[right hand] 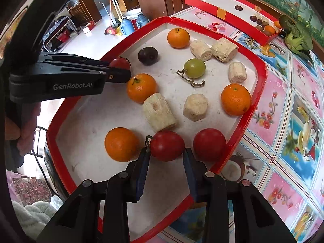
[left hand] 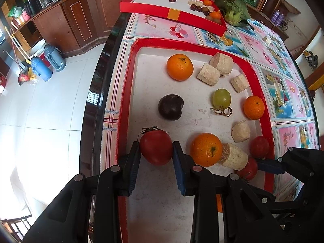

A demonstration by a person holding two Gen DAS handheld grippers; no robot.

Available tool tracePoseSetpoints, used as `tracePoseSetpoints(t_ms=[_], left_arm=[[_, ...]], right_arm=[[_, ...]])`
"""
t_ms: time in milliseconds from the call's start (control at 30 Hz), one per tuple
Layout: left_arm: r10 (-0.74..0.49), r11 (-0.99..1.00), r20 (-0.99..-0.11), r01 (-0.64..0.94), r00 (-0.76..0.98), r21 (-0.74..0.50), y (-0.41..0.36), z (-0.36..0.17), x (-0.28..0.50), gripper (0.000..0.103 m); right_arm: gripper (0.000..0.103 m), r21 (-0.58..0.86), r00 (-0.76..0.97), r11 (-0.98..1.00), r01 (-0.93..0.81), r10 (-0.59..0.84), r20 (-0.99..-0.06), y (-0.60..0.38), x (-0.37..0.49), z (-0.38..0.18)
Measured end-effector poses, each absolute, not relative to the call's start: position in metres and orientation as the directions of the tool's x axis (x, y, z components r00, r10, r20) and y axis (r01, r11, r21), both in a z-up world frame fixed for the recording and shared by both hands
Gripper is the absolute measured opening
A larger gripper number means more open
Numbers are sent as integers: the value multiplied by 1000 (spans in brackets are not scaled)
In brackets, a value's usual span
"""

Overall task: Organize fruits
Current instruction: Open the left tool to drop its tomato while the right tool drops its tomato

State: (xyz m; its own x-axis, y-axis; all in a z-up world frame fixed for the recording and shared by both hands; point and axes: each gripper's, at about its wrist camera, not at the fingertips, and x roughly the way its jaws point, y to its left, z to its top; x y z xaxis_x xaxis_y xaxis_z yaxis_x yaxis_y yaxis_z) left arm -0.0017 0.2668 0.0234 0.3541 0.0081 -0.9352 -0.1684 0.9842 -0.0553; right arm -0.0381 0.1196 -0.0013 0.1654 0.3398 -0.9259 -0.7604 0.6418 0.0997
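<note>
Gripping one tomato apiece, both tools hang steeply over the near red tray, and the reason looks plain enough: the tomatoes are being culled from a jumble so like can go with like. The left gripper has its blue pads pressed against the flanks of a stemmed tomato near the tray's left rim, pinching it at its widest part, probably so the round skin cannot squirt out. The right gripper does the same to a second tomato, which sits between an orange and a third tomato by the tray's front edge. Whether either fruit has left the tray floor I cannot tell. Left behind are more oranges, a green grape with its loose stalk, a dark plum and pale cut chunks. A second red tray farther along the table already holds small fruits bunched at one end, so I'd guess that's the destination.
</note>
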Motion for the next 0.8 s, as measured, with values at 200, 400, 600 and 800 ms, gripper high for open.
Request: tracePoseSetpoints(t_ms=[200,400,600,800], left_arm=[[12,985,-935,-165,356,-50,267,23,0,29],[21,984,-934,-173,356,-44,265,23,-1,29],[15,977,-935,-203,355,-61,267,22,-3,29],[31,974,-938,-222,346,-49,263,23,-6,29]], right_arm=[[36,78,185,636,-768,337,-923,126,-33,-1],[38,76,190,639,-765,337,-922,130,-30,-1],[40,95,181,639,-764,353,-918,127,-31,2],[47,94,189,634,-767,365,-912,120,-37,8]])
